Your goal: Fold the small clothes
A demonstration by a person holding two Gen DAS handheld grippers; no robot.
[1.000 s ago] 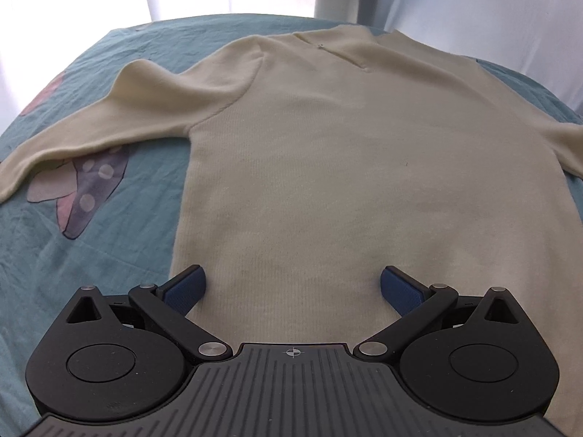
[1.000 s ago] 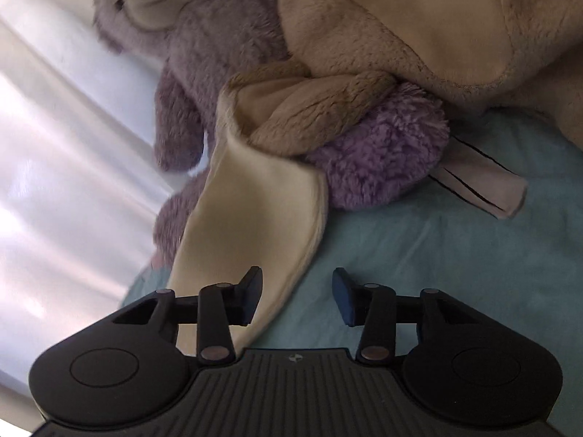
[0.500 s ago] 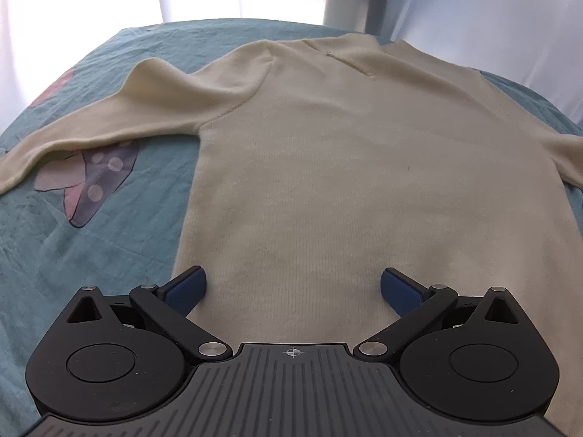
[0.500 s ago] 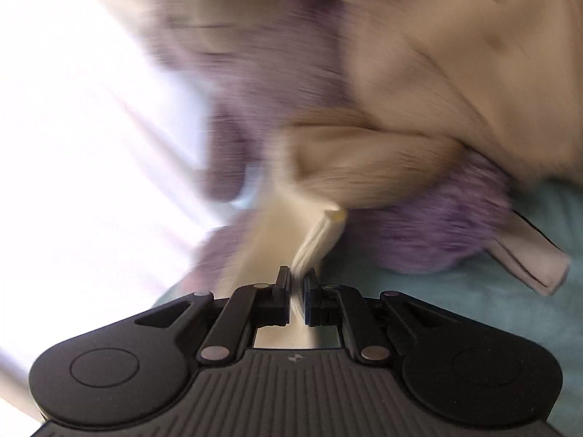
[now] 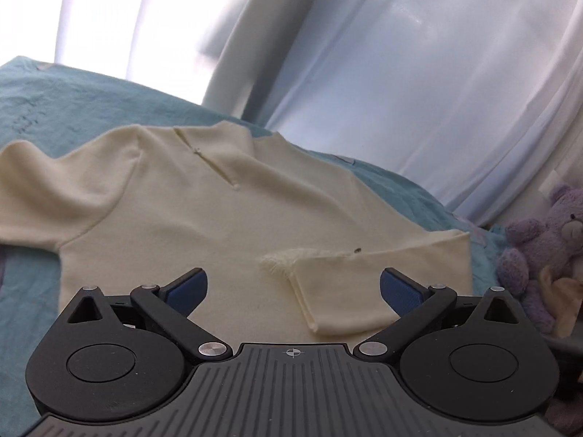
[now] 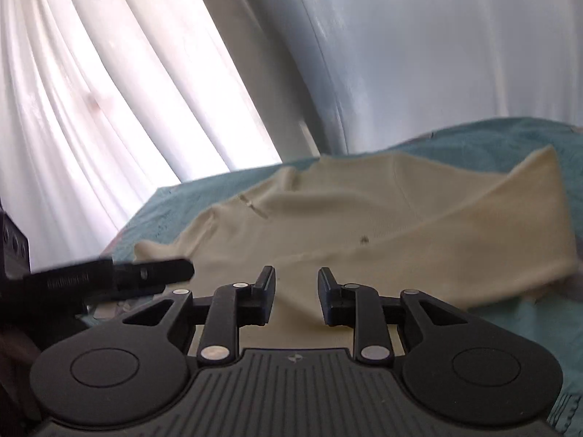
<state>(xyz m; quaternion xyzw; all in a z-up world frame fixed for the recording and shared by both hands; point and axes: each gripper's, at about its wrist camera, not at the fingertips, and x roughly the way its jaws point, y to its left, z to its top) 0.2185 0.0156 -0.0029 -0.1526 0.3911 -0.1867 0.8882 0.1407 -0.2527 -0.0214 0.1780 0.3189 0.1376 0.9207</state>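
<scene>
White sheer curtains hang behind a bed covered w/ a teal cotton sheet. Spread flat on the sheet lies a cream knitted long-sleeved sweater, neck end toward the curtains, hem toward the cameras. Its right sleeve is already folded in across the body, frayed cuff near the middle of the chest; the other sleeve runs out sideways past the left picture edge. At the far right edge sits a purple plush teddy bear, beside the sweater but apart from it.

Left gripper hovers over the hem area, blue-padded jaws spread wide, nothing between them. Right gripper, seen from its own wrist cam, has jaws parted a little; they have just been opening, and nothing is pinched between them, only sweater fabric visible beyond.

Handling, as a judgement: the knit looks soft, light and floppy, not fragile and not slippery; it'll drape and sag when lifted, and could drag layers beneath w/ it. Best holds are prob. edges or seams: the outstretched sleeve near its cuff or shoulder seam, or the hem corners, pinching a small ridge of fabric.
</scene>
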